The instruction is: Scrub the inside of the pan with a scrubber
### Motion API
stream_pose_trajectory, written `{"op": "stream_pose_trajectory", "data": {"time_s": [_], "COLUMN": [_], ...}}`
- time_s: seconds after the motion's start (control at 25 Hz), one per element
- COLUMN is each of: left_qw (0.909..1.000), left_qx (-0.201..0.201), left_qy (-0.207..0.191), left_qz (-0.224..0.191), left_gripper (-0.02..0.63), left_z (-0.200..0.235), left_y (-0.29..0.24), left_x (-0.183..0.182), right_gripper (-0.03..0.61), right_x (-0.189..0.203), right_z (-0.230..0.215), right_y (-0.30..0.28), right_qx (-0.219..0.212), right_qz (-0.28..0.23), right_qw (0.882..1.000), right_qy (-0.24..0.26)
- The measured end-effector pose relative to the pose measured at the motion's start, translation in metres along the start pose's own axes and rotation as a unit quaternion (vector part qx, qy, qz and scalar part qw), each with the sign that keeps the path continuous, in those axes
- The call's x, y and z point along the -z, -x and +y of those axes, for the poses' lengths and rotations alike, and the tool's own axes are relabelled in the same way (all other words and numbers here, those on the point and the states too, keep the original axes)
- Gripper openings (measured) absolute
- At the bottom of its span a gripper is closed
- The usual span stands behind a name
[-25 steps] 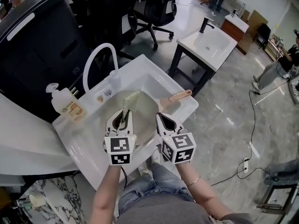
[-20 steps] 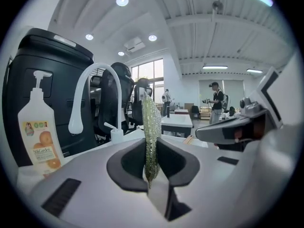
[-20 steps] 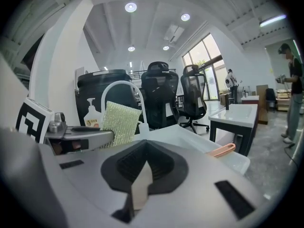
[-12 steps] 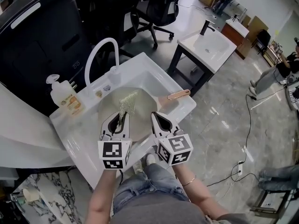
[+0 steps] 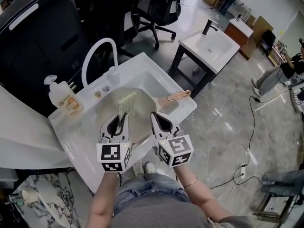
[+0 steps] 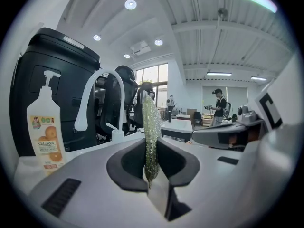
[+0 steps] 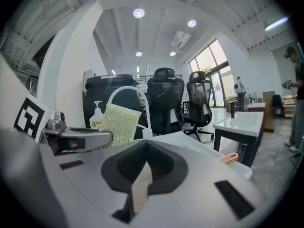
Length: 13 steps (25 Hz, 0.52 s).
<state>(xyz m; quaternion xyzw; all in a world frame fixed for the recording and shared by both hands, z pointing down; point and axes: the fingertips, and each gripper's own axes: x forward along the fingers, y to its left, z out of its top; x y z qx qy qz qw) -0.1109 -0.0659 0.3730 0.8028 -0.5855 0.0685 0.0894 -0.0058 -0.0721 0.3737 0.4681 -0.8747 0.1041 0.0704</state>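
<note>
A wide beige pan [image 5: 143, 109] lies in the white sink [image 5: 186, 109], its copper-coloured handle [image 5: 178, 95] resting on the right rim. My left gripper [image 5: 124, 117] is shut on a yellow-green scrubber [image 5: 127, 102], which stands upright over the pan's middle. In the left gripper view the scrubber [image 6: 149, 120] shows edge-on between the jaws of the left gripper [image 6: 151, 145]. My right gripper [image 5: 153, 114] hangs beside it over the pan's near right part, shut and empty. The right gripper view shows the right gripper [image 7: 146, 147], the scrubber [image 7: 119, 123] and the pan handle [image 7: 229, 157].
A white arched faucet [image 5: 97, 57] rises at the sink's back. A soap pump bottle [image 5: 61, 97] stands on the back left corner. A second white basin on a dark frame [image 5: 209, 44] and office chairs [image 5: 159, 11] are beyond. Cables lie on the floor at right [image 5: 254, 127].
The whole view has shifted a little down and left. Both grippers stay over the pan, and the left one still holds the scrubber upright.
</note>
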Motion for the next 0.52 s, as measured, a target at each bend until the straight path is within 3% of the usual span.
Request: {"op": "stream_pose_trajectory", "data": {"time_s": [0.52], "left_qw": [0.9999], "left_qx": [-0.007], "left_qy": [0.011], "left_qz": [-0.005], "left_gripper": [0.06], "left_z": [-0.0019], "left_y": [0.0018], "left_x": [0.0015], "right_gripper": [0.009], "right_x": [0.0032], "right_z": [-0.0021], "right_y": [0.0013], "right_qx": [-0.019], "right_qz": [-0.002], "right_qw": [1.0], "right_qy": [-0.001]}}
